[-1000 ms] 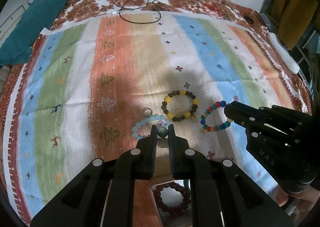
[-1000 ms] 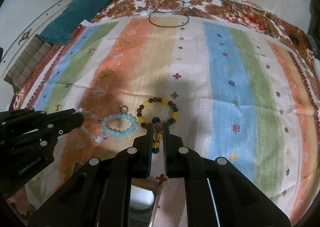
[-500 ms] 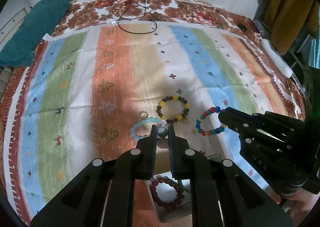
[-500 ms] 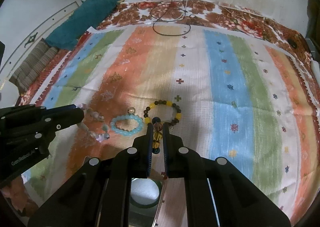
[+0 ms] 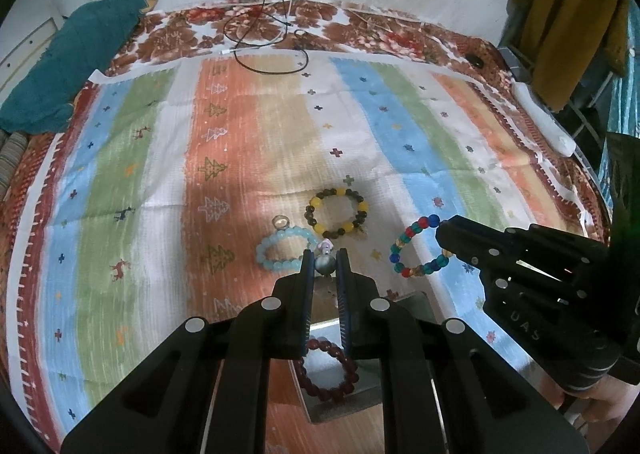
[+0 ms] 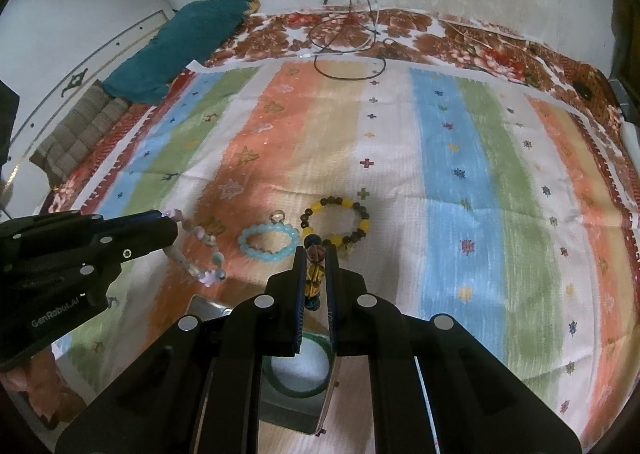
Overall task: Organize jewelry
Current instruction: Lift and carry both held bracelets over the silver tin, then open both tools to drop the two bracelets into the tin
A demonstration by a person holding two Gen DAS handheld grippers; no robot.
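My left gripper [image 5: 325, 263] is shut on a pale pink and grey bead bracelet [image 6: 200, 254] and holds it above the striped cloth. My right gripper [image 6: 312, 266] is shut on a multicoloured bead bracelet [image 5: 416, 248], also lifted. A light blue bracelet [image 5: 282, 248] and a yellow and dark bead bracelet [image 5: 336, 213] lie on the cloth ahead of both grippers. A small ring [image 5: 281, 221] lies by the blue bracelet. Below the left gripper a box [image 5: 360, 390] holds a dark red bracelet [image 5: 328, 370]. Below the right gripper a green bangle [image 6: 298, 370] sits in the box.
The striped cloth [image 5: 224, 158] covers a bed with a floral border. A teal pillow [image 5: 72, 58] lies at the far left. Black cables [image 5: 264, 34] loop at the far edge. A white object [image 5: 540, 126] and hanging yellow clothes [image 5: 568, 14] are at the right.
Both grippers have pulled back and risen with their bracelets; the box with the red bracelet and green bangle has come more into view beneath them.
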